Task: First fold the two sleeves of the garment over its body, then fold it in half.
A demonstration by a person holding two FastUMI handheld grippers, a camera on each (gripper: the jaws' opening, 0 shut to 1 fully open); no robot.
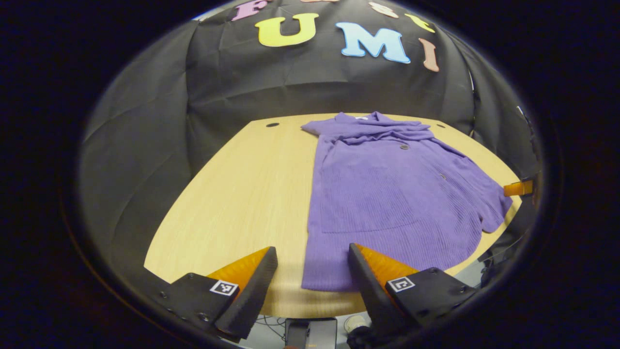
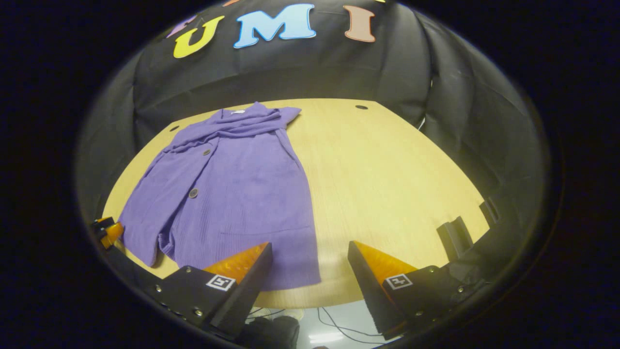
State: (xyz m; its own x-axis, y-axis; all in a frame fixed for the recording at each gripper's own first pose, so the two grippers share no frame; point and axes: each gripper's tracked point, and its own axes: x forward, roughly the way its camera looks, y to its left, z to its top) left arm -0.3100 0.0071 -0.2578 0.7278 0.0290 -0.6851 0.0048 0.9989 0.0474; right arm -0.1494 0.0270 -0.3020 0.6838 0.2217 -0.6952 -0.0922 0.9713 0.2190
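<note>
1. Left gripper: seen in the left gripper view at the near edge of the table; fingers spread wide apart, nothing between them. Its right finger overlaps the garment's near hem in the picture; contact cannot be told.
2. Garment: purple knit cardigan with dark buttons, lying flat on the wooden table, collar toward the black cloth wall, hem toward the near edge. Cloth lies bunched in folds across the chest just below the collar. One sleeve spreads out flat toward the table's side edge.
3. Right gripper: in the right gripper view, at the near table edge beside the garment's hem corner; fingers held wide apart, gripping nothing. Its left finger overlaps the hem in the picture.
4. Containers: no container is among the items; the table carries the garment alone.
</note>
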